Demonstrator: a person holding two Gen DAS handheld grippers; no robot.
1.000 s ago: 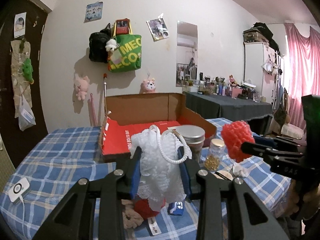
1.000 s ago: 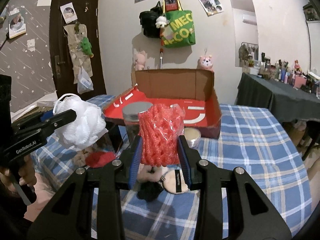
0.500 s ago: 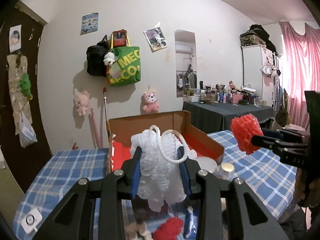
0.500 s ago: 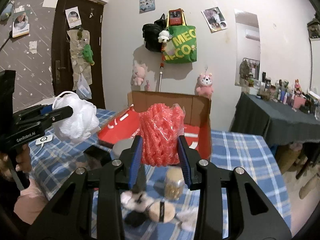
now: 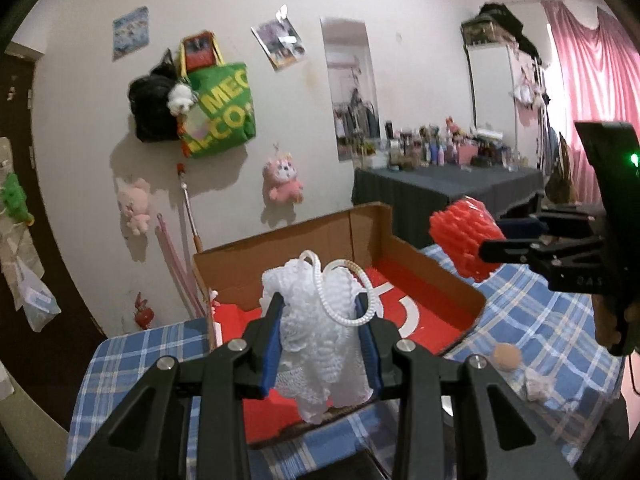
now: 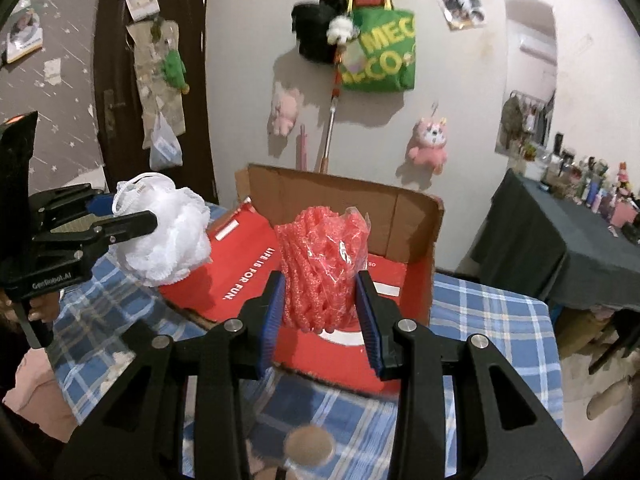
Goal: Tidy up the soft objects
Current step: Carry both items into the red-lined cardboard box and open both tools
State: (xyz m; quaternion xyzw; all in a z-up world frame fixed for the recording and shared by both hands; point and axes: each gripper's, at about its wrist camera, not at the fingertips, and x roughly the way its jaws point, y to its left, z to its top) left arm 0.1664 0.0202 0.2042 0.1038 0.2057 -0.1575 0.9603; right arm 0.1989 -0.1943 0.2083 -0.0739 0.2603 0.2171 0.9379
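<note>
My left gripper (image 5: 322,334) is shut on a white mesh bath puff (image 5: 320,344) with a white cord loop, held in the air over the near edge of the open cardboard box (image 5: 436,276) with a red inside. It also shows in the right wrist view (image 6: 168,236). My right gripper (image 6: 320,308) is shut on a red foam net (image 6: 324,272), held above the box (image 6: 420,256). The red net shows at the right in the left wrist view (image 5: 464,236).
The box lies on a blue plaid tablecloth (image 5: 540,320). A jar with a tan lid (image 5: 506,356) and a white crumpled item (image 5: 536,380) sit right of the box. The jar lid (image 6: 310,446) lies below my right gripper. A dark dresser (image 6: 580,248) stands at right.
Both grippers have risen and moved forward toward the box, each still holding its object. The small items on the table have dropped out of view below.
</note>
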